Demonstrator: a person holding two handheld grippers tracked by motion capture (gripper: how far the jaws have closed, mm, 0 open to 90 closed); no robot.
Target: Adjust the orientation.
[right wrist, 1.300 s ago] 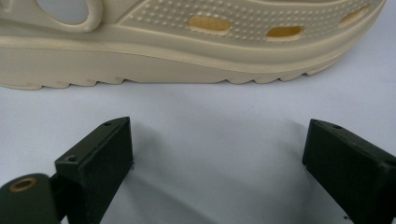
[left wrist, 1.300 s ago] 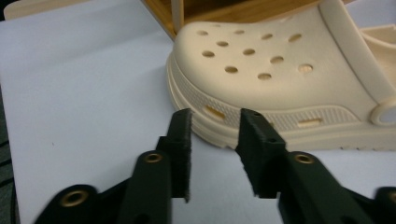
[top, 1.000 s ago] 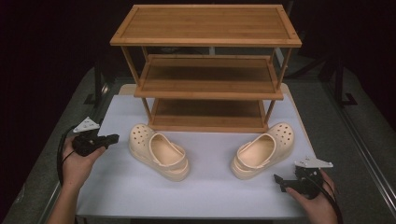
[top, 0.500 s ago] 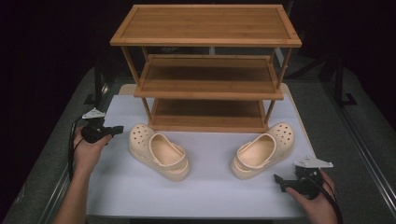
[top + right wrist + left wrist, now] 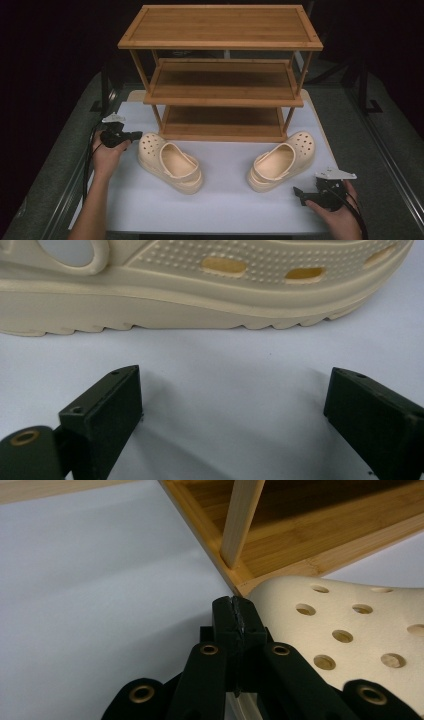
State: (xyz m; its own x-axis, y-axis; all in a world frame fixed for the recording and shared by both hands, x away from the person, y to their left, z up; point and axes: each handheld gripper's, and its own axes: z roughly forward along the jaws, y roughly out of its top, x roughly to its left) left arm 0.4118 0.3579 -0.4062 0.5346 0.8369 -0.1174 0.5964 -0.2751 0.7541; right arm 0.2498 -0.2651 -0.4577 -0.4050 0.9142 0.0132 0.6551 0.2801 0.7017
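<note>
Left gripper [image 5: 235, 617] jaws pressed together, empty, beside left clog [image 5: 350, 635] toe. Right gripper [image 5: 232, 415] jaws spread wide, empty, facing right clog [image 5: 200, 290] sole.

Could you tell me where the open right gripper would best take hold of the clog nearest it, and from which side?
Probably the heel strap of the right clog, approached from the person's side: the heel points toward the right gripper, and the strap looks thin enough to pinch.

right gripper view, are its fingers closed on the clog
No, the right gripper has its fingers spread wide with bare white table between them, and the clog lies beyond, untouched.
</note>
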